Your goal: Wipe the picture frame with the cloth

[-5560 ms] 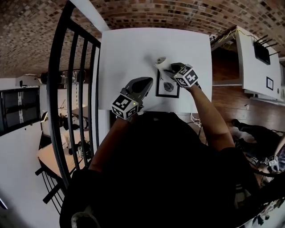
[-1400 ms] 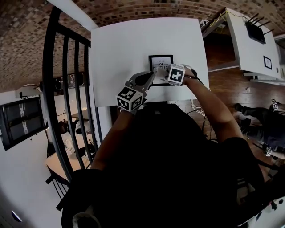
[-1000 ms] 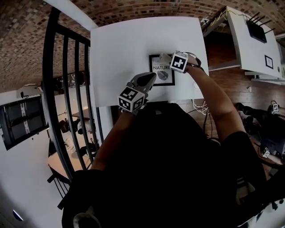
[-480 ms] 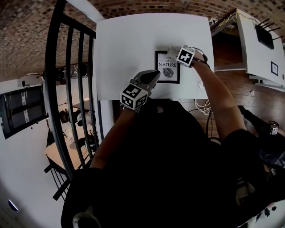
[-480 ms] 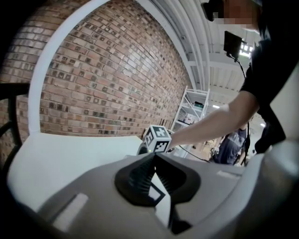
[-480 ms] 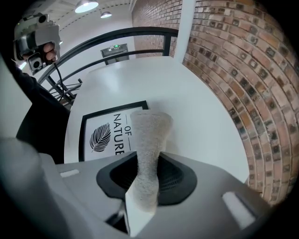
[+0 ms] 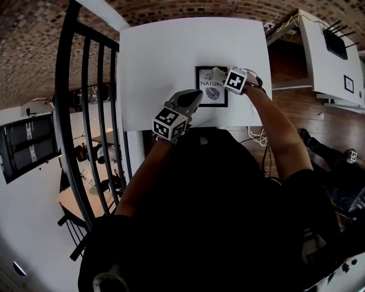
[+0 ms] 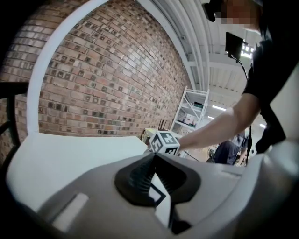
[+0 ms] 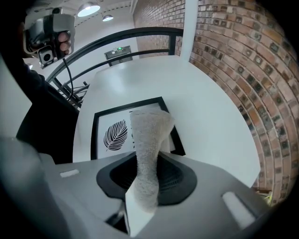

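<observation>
A black picture frame (image 7: 211, 86) with a leaf print lies flat on the white table (image 7: 165, 51). My right gripper (image 7: 220, 75) is shut on a pale grey cloth (image 7: 217, 73), which rests on the frame's far right part. In the right gripper view the cloth (image 9: 147, 135) hangs out of my right gripper (image 9: 145, 179) over the frame (image 9: 112, 135). My left gripper (image 7: 196, 97) is at the frame's near left corner. In the left gripper view a black-edged frame corner (image 8: 161, 198) sits between the jaws of my left gripper (image 8: 152, 179), which look shut on it.
A black metal railing (image 7: 91, 85) runs along the table's left side. To the right are a wooden floor (image 7: 291, 108), a white cabinet (image 7: 325, 57) and loose cables (image 7: 258, 137). A brick wall (image 7: 188, 8) stands behind the table.
My right gripper carried the cloth up the frame's right side to its far edge, then came back slightly toward me. My left gripper has stayed at the frame's near left corner.
</observation>
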The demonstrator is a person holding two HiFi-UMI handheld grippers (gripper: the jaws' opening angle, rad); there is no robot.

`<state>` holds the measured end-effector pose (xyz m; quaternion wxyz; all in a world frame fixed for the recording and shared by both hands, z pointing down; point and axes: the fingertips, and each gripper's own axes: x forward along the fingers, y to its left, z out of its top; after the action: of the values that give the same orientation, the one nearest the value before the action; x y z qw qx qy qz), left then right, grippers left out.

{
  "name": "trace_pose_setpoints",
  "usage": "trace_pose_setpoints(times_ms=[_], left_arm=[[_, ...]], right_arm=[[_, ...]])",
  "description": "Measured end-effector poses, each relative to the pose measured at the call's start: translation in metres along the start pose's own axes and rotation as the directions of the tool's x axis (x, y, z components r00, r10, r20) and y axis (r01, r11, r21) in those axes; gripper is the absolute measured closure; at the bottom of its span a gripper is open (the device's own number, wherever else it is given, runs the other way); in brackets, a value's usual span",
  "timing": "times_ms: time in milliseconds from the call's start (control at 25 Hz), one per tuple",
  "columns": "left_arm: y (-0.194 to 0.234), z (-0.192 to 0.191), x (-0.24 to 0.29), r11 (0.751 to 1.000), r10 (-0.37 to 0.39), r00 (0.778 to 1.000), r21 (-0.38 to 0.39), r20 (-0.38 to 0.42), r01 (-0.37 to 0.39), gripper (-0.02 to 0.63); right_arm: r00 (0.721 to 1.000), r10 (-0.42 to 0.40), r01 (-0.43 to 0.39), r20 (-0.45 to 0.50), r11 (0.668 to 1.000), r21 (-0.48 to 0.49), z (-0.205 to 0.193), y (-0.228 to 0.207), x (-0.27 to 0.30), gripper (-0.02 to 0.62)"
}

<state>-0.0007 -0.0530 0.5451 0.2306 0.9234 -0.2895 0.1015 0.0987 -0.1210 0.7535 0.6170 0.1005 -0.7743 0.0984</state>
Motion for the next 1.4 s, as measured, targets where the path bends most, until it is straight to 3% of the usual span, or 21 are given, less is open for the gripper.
trace_pose_setpoints(times_ms=[200, 520, 1160, 1240, 1400], left_arm=[[-0.002, 0.000, 0.003, 1.000, -0.017, 1.000, 0.005, -0.007, 0.017, 0.607], [-0.006, -0.004, 0.006, 1.000, -0.031, 0.999, 0.005, -0.020, 0.031, 0.606], [-0.001, -0.004, 0.005, 1.000, -0.021, 1.000, -0.001, -0.021, 0.021, 0.606], [-0.001, -0.004, 0.004, 1.000, -0.020, 1.000, -0.001, -0.020, 0.020, 0.606], [0.006, 0.001, 0.004, 1.000, -0.018, 1.000, 0.005, -0.016, 0.018, 0.606]], right_arm=[[0.999, 0.033, -0.034, 0.017, 0.999, 0.020, -0.007, 0.022, 0.000, 0.489], [0.995, 0.064, -0.061, 0.078, 0.998, -0.033, -0.007, 0.063, -0.005, 0.488], [0.986, 0.159, -0.155, 0.056, 0.985, -0.071, -0.027, 0.135, -0.015, 0.488], [0.978, 0.182, -0.181, 0.104, 0.983, -0.017, -0.026, 0.138, -0.016, 0.488], [0.934, 0.165, -0.219, 0.316, 0.965, 0.144, 0.005, 0.116, -0.045, 0.488]])
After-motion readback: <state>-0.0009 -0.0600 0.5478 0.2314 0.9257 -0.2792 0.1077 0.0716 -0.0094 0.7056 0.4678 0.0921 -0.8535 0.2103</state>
